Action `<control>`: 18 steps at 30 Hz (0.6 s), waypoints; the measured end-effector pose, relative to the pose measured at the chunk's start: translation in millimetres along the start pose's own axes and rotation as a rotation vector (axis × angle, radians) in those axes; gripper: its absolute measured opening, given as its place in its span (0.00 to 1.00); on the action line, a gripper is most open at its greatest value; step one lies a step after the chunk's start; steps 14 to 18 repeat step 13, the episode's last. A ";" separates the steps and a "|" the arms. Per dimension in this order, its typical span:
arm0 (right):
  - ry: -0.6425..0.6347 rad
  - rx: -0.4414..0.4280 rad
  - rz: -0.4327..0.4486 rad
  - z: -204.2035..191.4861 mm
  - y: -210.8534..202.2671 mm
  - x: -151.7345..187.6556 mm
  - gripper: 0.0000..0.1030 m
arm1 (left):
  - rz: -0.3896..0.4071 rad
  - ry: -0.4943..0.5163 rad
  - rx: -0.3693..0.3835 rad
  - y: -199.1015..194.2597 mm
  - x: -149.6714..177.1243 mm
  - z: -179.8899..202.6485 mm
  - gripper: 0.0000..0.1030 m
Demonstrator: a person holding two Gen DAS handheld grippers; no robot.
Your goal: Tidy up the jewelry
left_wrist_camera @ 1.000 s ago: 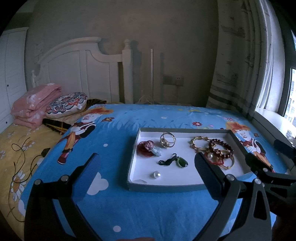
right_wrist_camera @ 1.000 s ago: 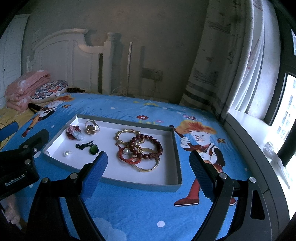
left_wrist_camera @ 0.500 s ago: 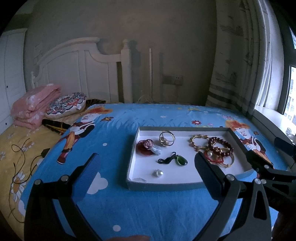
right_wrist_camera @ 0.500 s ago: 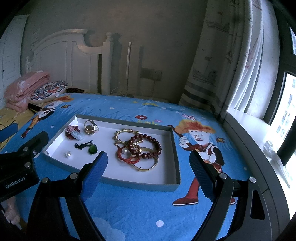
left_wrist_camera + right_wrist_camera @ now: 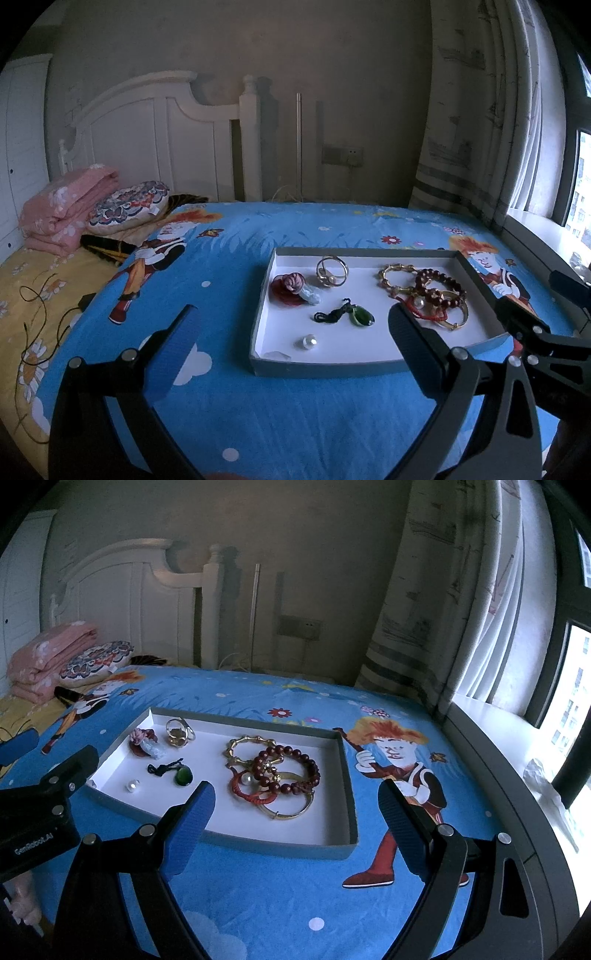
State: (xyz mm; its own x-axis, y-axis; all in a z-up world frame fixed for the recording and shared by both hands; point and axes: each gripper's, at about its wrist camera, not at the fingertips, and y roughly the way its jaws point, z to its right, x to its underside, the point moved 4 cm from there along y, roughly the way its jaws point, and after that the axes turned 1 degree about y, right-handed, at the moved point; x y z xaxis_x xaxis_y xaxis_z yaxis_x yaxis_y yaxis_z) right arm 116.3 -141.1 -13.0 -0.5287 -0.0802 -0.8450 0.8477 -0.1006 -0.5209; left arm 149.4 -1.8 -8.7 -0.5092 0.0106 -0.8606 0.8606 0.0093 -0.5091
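Currently we hold both the left gripper [image 5: 291,339] and right gripper [image 5: 295,808] spread and empty short of the tray [image 5: 258,843], since its bracelets [image 5: 275,775] lie tangled while the small pieces sit apart.

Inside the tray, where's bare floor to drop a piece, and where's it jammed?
Free: the tray floor along its near wall, between the loose pearl and the bracelet pile; also the strip between the pile and the right wall. Crowded: the bracelets overlap one another, and the far-left corner holds the red flower piece, gold ring and green pendant.
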 end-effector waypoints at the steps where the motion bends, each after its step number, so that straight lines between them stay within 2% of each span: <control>1: 0.000 0.000 0.000 0.1 -0.1 0.3 0.82 | 0.000 -0.007 -0.002 0.5 0.7 -1.4 0.95; 9: -0.004 -0.003 -0.007 0.4 1.0 3.8 0.82 | -0.029 -0.009 -0.013 8.7 3.6 -5.0 0.95; 13: -0.014 -0.002 -0.008 5.4 2.6 5.5 0.82 | -0.075 -0.023 -0.021 21.5 -1.2 -36.0 0.95; 18: -0.014 -0.002 -0.008 5.4 2.6 5.5 0.82 | -0.075 -0.023 -0.021 21.5 -1.2 -36.0 0.95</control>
